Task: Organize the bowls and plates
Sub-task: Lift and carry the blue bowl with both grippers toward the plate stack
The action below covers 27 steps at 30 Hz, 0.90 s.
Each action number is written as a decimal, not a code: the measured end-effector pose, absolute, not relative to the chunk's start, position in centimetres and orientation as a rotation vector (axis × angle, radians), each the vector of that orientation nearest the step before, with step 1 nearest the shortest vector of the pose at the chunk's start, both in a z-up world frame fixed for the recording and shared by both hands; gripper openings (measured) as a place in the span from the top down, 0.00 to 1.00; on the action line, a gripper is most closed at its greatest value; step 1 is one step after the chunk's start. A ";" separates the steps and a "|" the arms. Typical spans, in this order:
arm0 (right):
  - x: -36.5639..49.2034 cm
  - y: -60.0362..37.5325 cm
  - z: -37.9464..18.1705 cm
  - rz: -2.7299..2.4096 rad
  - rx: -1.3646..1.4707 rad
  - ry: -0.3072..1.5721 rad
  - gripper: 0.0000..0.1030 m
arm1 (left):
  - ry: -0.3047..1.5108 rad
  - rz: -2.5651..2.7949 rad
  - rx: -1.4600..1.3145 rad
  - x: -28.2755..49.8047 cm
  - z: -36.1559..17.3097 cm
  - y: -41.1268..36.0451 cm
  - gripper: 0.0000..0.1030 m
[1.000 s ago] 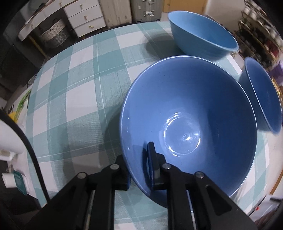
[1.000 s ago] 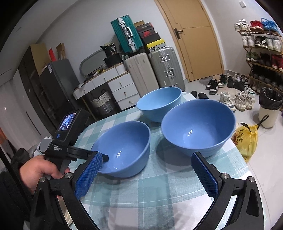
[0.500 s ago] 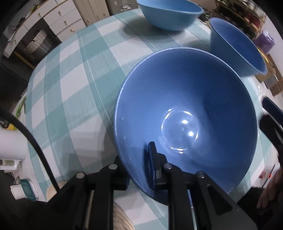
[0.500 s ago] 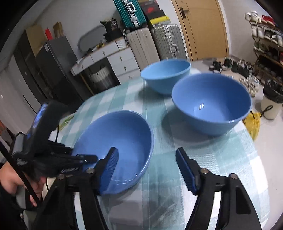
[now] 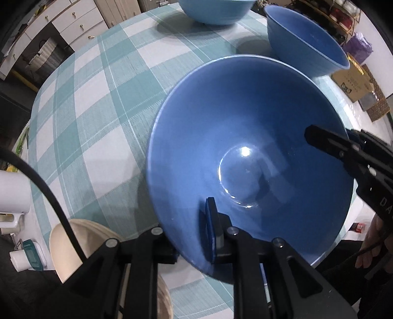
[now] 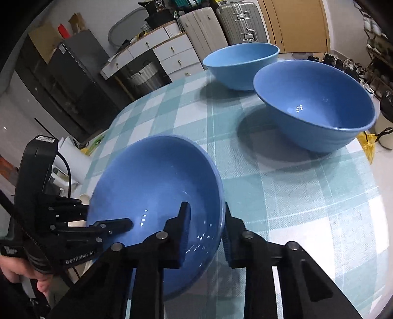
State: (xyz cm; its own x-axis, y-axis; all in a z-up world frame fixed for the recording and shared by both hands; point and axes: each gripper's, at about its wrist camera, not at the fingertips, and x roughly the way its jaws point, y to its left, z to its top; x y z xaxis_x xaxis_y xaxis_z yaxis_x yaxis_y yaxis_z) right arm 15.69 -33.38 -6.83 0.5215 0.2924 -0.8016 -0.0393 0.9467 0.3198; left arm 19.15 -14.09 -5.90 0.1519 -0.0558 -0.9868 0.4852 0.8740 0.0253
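Bowl [image 5: 245,137] held off the table [image 5: 93,103], tilted. L gripper [image 5: 190,235] clamped on near rim. R gripper [image 6: 206,233] jaws just been closing, now pinching opposite rim (two-sided hold, prob. steadier carry). Two other bowls [image 6: 316,103] sit at the far edge; likely stacking target.

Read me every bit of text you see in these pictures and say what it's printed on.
"GenRobot.AI": on the left gripper, seen from the right wrist.
"36": on a dark box behind the drawers.
"DA", cut off: on the right gripper, seen from the left wrist.
White sticker atop the left gripper and cardboard box print: too blurred to read.
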 end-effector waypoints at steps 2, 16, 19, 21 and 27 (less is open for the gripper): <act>15.3 -33.4 -6.7 0.203 0.271 1.012 0.83 | 1.383 -0.403 0.364 18.6 -6.1 -14.2 0.85; 10.9 -36.5 -5.6 0.142 0.240 1.043 0.86 | 1.424 -0.445 0.267 14.1 -6.5 -16.5 0.85; 9.7 -37.2 -5.5 0.133 0.253 1.048 0.86 | 1.427 -0.455 0.260 13.0 -6.7 -17.2 0.85; 8.9 -37.7 -5.5 0.138 0.270 1.050 0.86 | 1.424 -0.458 0.237 12.5 -6.6 -17.3 0.85; 6.9 -38.3 -5.2 0.137 0.270 1.031 0.86 | 1.416 -0.471 0.249 10.5 -6.7 -18.3 0.85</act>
State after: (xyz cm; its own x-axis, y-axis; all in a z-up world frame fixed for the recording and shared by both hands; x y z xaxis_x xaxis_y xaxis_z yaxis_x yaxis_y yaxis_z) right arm 6.86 -38.27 -5.24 0.5089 0.2387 -0.8271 0.0138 0.9584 0.2851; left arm 10.52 -18.27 -6.71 0.0835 -0.1660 -0.9826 0.4561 0.8831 -0.1104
